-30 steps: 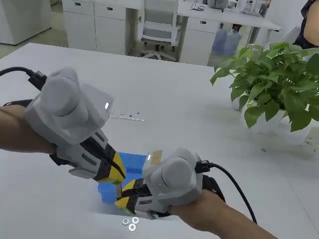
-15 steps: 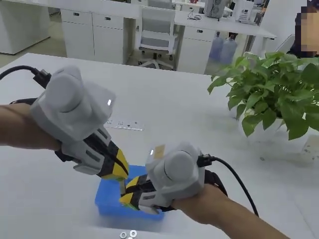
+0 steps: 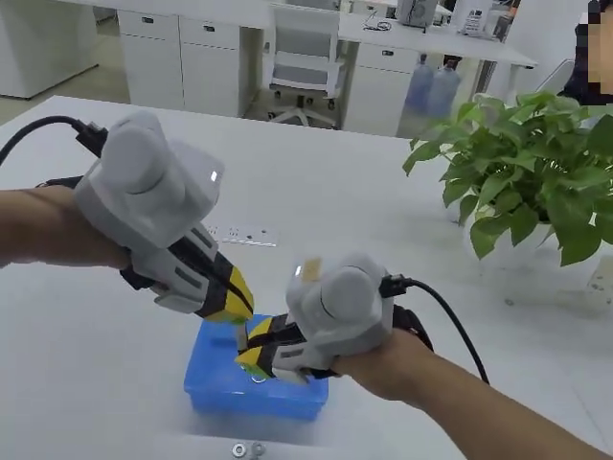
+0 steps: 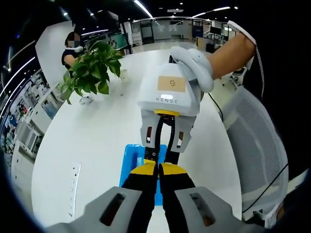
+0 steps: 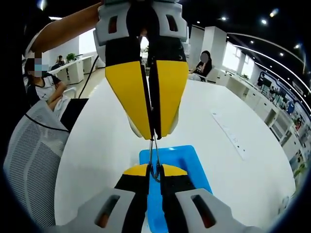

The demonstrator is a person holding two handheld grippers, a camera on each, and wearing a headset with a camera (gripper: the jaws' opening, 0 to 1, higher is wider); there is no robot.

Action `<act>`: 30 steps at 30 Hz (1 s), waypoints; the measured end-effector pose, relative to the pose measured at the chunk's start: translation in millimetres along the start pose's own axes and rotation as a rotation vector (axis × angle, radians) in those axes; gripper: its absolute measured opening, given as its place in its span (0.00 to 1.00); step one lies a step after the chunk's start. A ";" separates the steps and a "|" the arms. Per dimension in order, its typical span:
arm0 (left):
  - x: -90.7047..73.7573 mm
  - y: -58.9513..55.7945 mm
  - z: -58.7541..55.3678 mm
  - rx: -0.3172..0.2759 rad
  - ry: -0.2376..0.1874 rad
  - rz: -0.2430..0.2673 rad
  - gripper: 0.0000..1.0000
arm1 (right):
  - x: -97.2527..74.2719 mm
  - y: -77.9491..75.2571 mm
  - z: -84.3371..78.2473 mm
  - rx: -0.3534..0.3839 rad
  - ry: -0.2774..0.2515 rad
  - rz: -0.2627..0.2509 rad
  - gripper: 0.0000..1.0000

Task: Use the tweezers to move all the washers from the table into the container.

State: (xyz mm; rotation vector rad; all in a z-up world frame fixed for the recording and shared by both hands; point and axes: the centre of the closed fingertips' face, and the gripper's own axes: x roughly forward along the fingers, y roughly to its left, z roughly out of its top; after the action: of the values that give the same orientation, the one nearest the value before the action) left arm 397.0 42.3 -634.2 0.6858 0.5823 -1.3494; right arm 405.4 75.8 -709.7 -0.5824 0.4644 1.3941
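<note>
Tweezers [image 5: 153,158], pinched shut between our left claw [image 3: 238,311] and right claw [image 3: 254,356], have come over the container [image 3: 220,395]; two washers [image 3: 247,448] still lie on the table [image 3: 96,383].

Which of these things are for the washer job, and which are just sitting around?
For the job: tweezers, washers, blue container.

Just sitting around: potted plant, power strip, office chair.

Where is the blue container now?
The container sits low centre in the head view, on the table, washers just in front, power strip behind.
</note>
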 end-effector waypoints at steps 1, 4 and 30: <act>0.8 1.6 -1.5 -0.002 0.001 -0.002 0.05 | 1.9 -1.7 -0.6 0.002 -0.002 0.001 0.09; 2.1 5.8 -4.7 -0.002 0.001 0.001 0.05 | 5.6 -5.5 -1.1 0.005 -0.008 0.003 0.09; 28.8 25.4 -39.7 -0.056 0.012 -0.003 0.05 | 42.3 -20.0 -27.6 0.049 0.009 0.053 0.10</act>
State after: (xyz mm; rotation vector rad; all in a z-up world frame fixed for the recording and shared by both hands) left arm 426.5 54.3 -679.3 0.6482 0.6292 -1.3273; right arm 431.6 89.6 -755.2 -0.5404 0.5229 1.4267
